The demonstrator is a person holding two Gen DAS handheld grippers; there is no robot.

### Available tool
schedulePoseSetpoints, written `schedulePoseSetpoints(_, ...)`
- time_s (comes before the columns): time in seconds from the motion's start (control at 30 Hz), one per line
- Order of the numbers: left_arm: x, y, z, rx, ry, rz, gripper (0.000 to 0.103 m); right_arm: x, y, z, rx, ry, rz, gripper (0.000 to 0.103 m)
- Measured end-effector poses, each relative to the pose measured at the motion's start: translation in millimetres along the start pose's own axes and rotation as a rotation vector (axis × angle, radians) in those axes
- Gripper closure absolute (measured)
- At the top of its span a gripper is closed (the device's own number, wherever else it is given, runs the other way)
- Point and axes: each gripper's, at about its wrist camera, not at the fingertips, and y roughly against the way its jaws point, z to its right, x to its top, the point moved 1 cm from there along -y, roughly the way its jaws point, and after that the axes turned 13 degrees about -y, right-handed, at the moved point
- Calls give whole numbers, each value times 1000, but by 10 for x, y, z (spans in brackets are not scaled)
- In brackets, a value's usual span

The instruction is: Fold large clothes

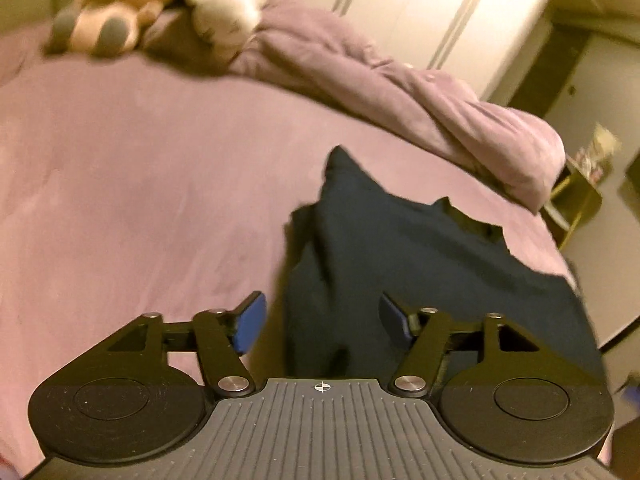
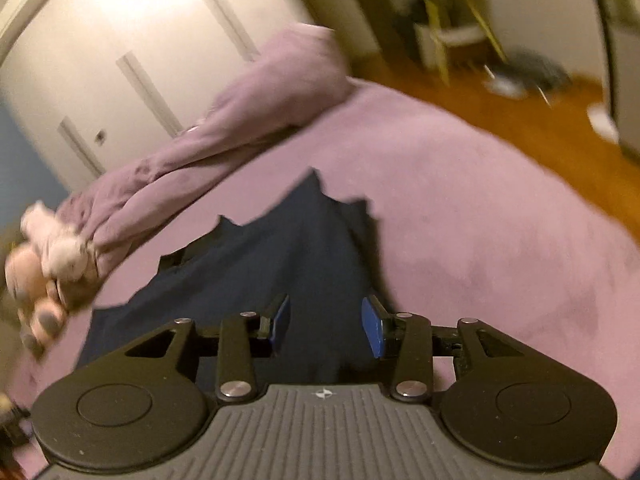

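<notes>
garment: dark shirt lying rumpled on purple bed | left gripper hovering, fingers spread, holding nothing | right gripper likewise spread, empty | advice: pinching near hem corners evenly, lifting together, keeping cloth taut

A home bedroom: a bed with lilac sheets, a rumpled duvet, plush toys, white wardrobe doors and a wooden floor.
</notes>
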Motion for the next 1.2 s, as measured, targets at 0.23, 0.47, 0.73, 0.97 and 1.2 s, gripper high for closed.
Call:
schedulePoseSetpoints(0.23,100,-600,790,36,-223,59,30,-350,-1023,-927,128,321,-98,69)
schedulePoseSetpoints(0.47,277,-1575,1169,174,-411,80,28,-472,-2104,-1376,26,552,-81,76)
schedulePoseSetpoints(0.73,558,-2199,941,210,-311,54,24,59,-2798,-1223,-44,453,-27,76)
schedulePoseSetpoints(0.97,586,-2373,929,220,-301,34,22,257,-2898,-924,5,254,-36,77)
schedulePoseSetpoints(1.2,588,-2167,958,227,-318,-3,21,102,-2375,-946,27,287,-49,57)
